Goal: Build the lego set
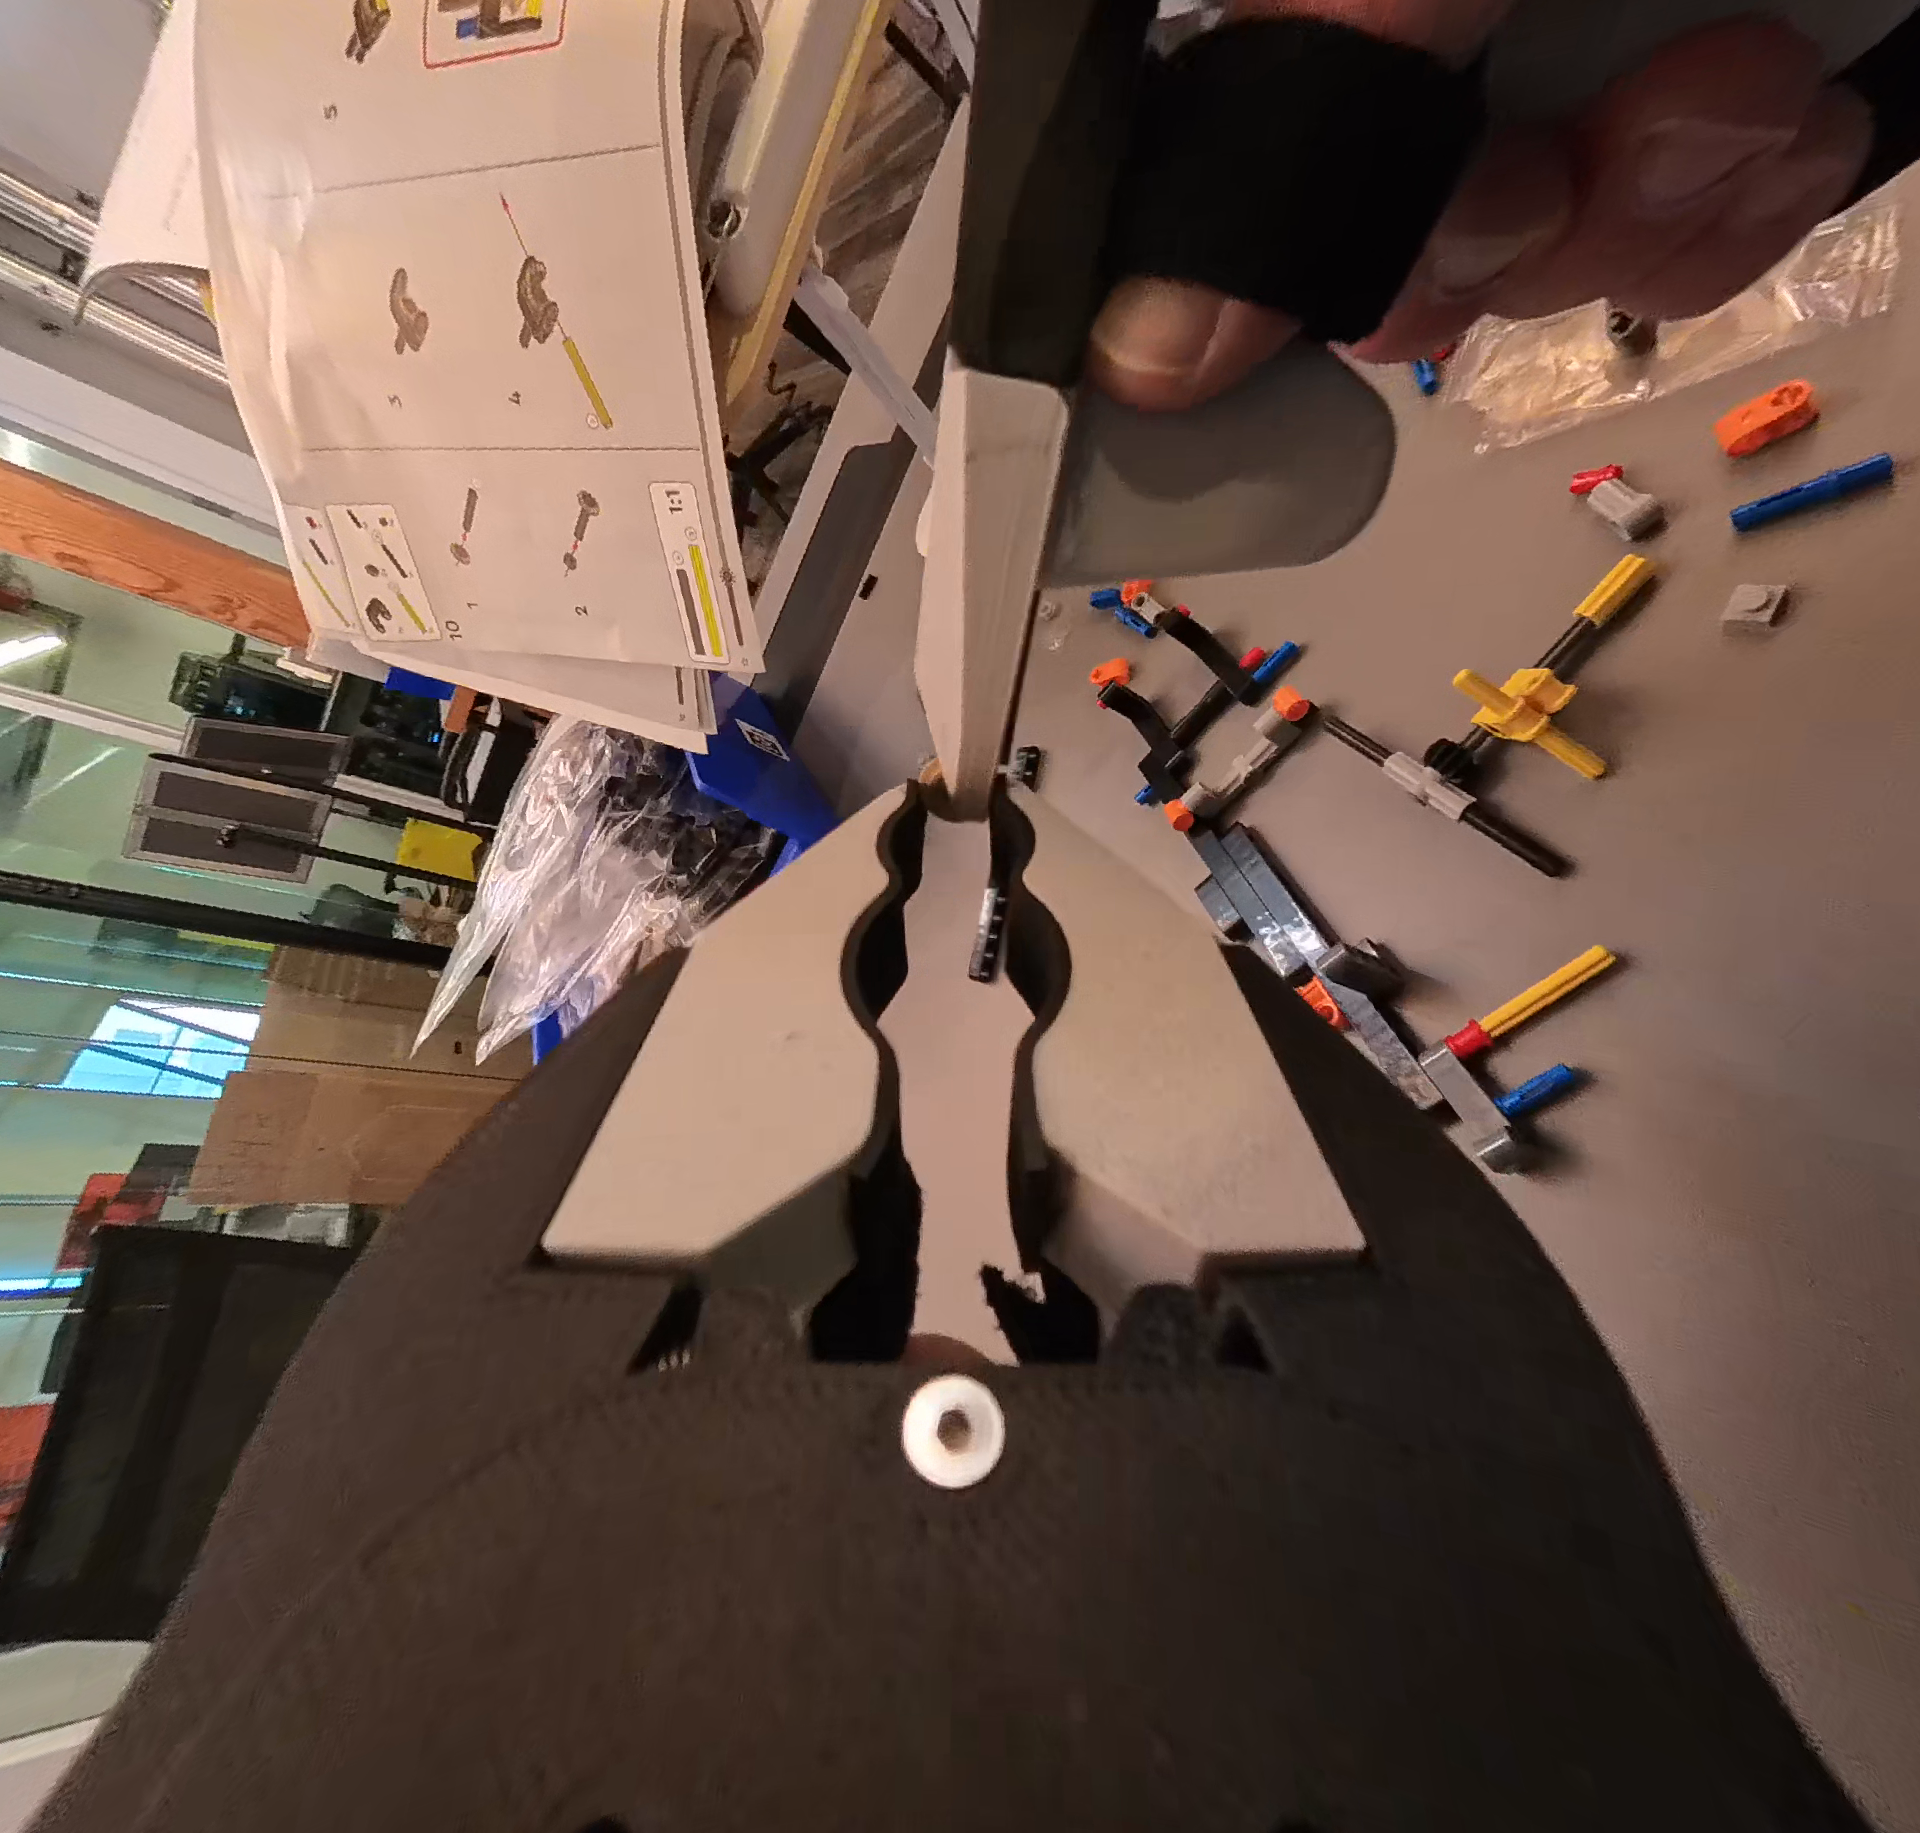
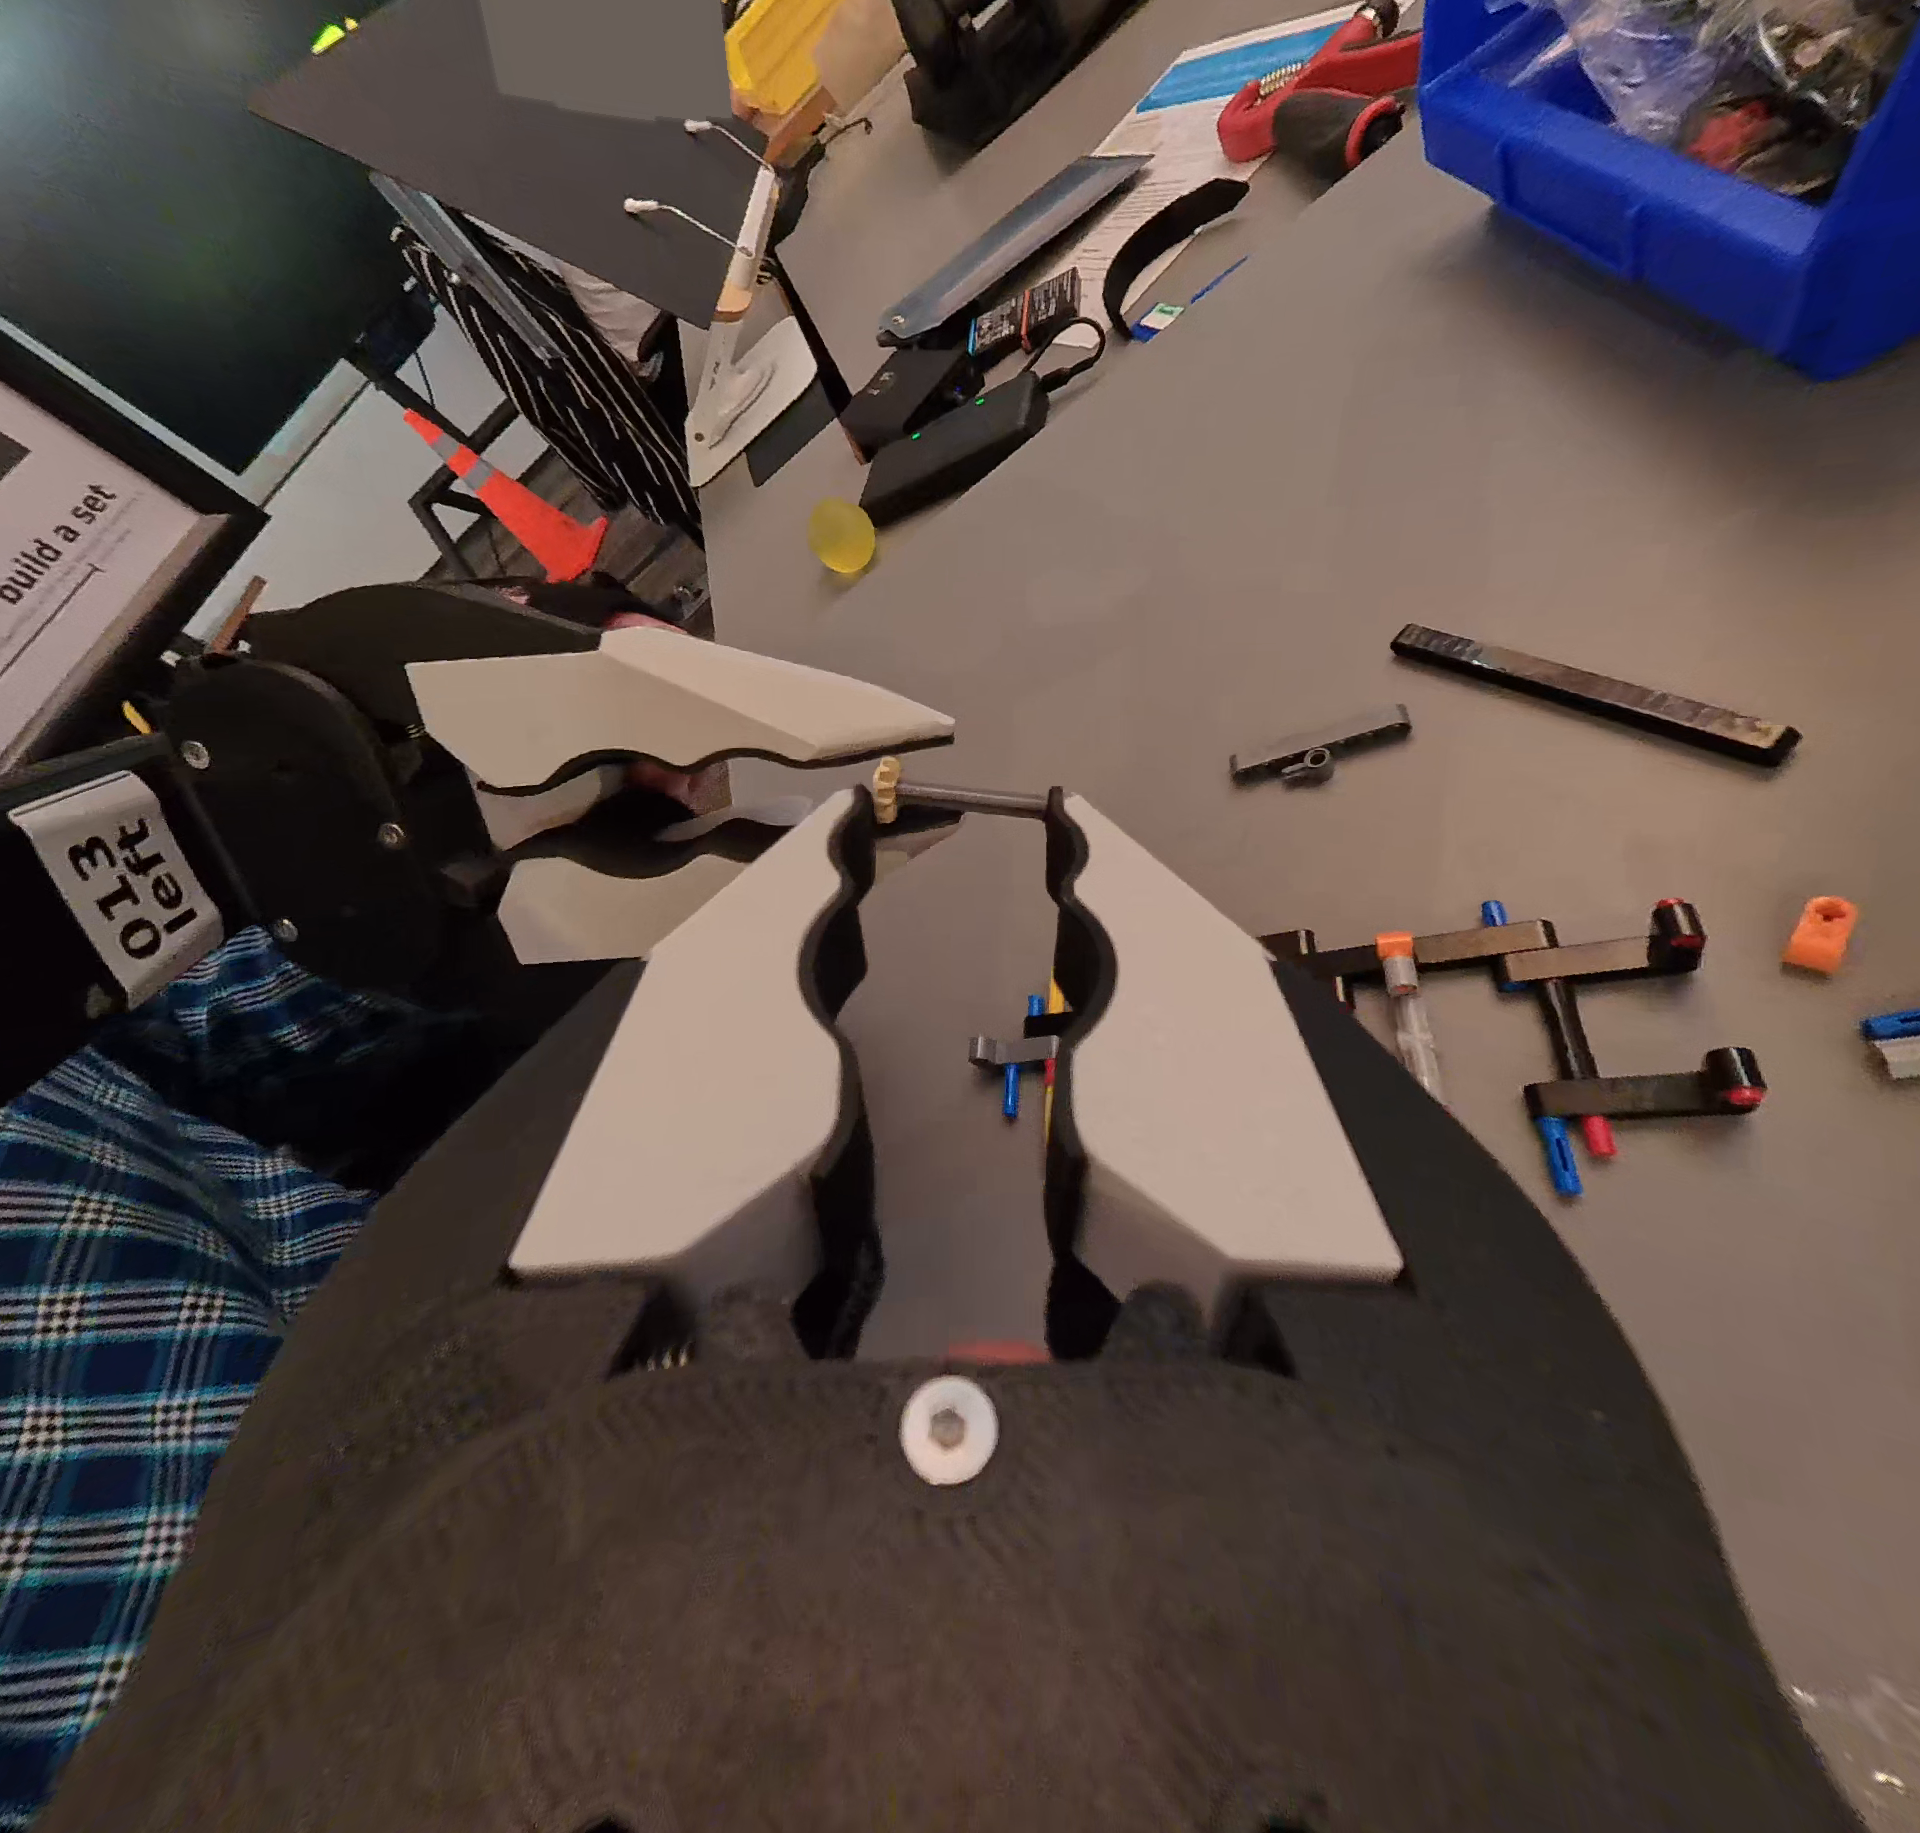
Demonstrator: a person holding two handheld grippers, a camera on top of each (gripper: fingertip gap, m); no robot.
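Right gripper [image 2: 961,796]: jaws clamped end-to-end on a thin dark axle [image 2: 971,798] bearing a tan bush [image 2: 886,775], held above the grey surface [image 2: 1351,495]. Left gripper [image 2: 831,775]: jaws apart beside the bush, contact apparently none. Loose parts lie near a black beam assembly [image 2: 1558,1004].

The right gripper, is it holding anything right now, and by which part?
Yes: the right gripper pinches a thin dark axle endwise between its fingertips, a small tan bush at the axle's left end.

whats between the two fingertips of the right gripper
In the right wrist view a thin dark axle spans the right gripper tip to tip, a small tan bush at its left end. Grey table lies behind.
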